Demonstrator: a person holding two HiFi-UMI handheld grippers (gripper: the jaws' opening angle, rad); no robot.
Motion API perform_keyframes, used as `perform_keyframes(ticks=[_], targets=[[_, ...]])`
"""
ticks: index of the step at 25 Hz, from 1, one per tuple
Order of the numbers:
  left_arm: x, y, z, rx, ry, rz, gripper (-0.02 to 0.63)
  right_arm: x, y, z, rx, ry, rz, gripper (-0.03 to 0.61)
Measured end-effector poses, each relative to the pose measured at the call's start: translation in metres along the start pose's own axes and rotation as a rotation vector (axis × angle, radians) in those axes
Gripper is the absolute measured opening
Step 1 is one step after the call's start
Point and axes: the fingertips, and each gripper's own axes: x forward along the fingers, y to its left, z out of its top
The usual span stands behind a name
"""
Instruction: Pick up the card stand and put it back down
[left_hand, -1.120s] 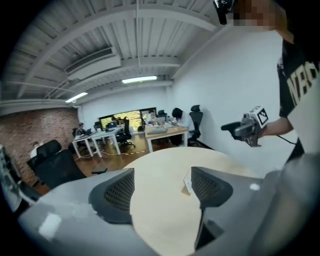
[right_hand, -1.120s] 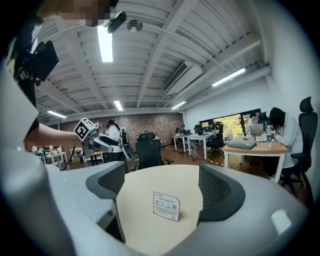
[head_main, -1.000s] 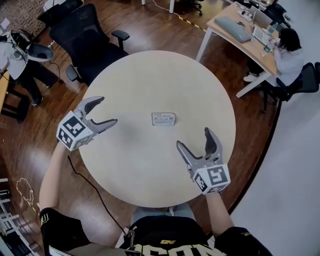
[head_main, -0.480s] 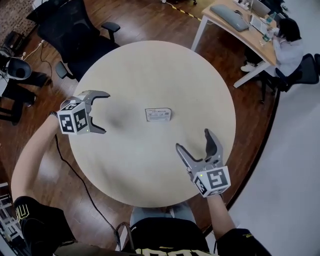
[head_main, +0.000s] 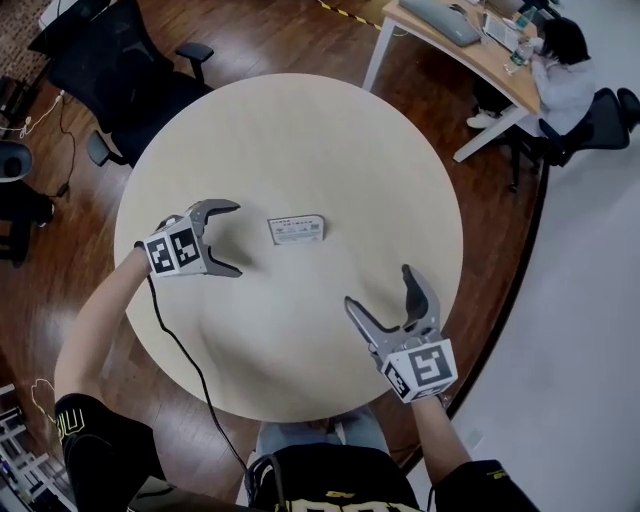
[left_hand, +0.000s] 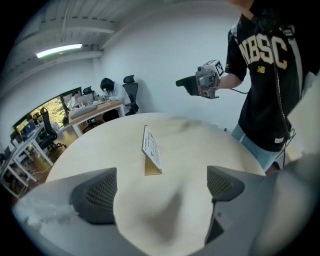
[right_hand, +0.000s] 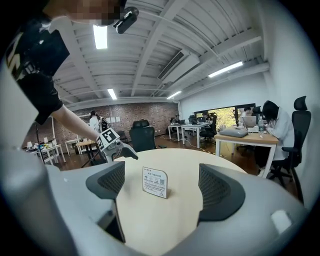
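The card stand (head_main: 296, 229) sits upright mid-table (head_main: 300, 130), untouched. We have lowered our left hand-held gripper (head_main: 238, 240) to its 9 o'clock, and the jaws have just been opening and gape empty. Our right hand-held gripper (head_main: 377, 285) waits released at 5 o'clock. We judge the grasp comes next.

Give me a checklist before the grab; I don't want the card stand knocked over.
1. Card stand upright on the table: ok.
2. Left gripper open, jaws just been opening, nothing between them: ok.
3. Right gripper open and empty: ok.
4. Stand ahead of the left gripper, in line with its gap: ok.
5. Either gripper around the stand: not ok, both short of it.
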Motion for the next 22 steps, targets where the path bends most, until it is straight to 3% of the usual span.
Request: perform_keyframes(ticks=[8,11,16,22], targets=[[0.062,0.013,0.016,-0.075,-0.154,-0.026,0.521,0.0,-0.009,-0.025,0.059,0.021,-0.035,0.468],[0.073,0.02,0.034,-0.108,-0.239,-0.026,0.496,0.004,-0.012,-0.032,0.126,0.005,-0.055,0.468],[0.098,0.025,0.069,-0.128,-0.334,-0.038,0.452,0.005,-0.012,-0.029,0.144,-0.016,-0.063,0.468],[0.111,0.036,0.079,-0.167,-0.381,0.037,0.296,-0.001,-0.009,-0.034,0.151,0.0,-0.074,0.468]])
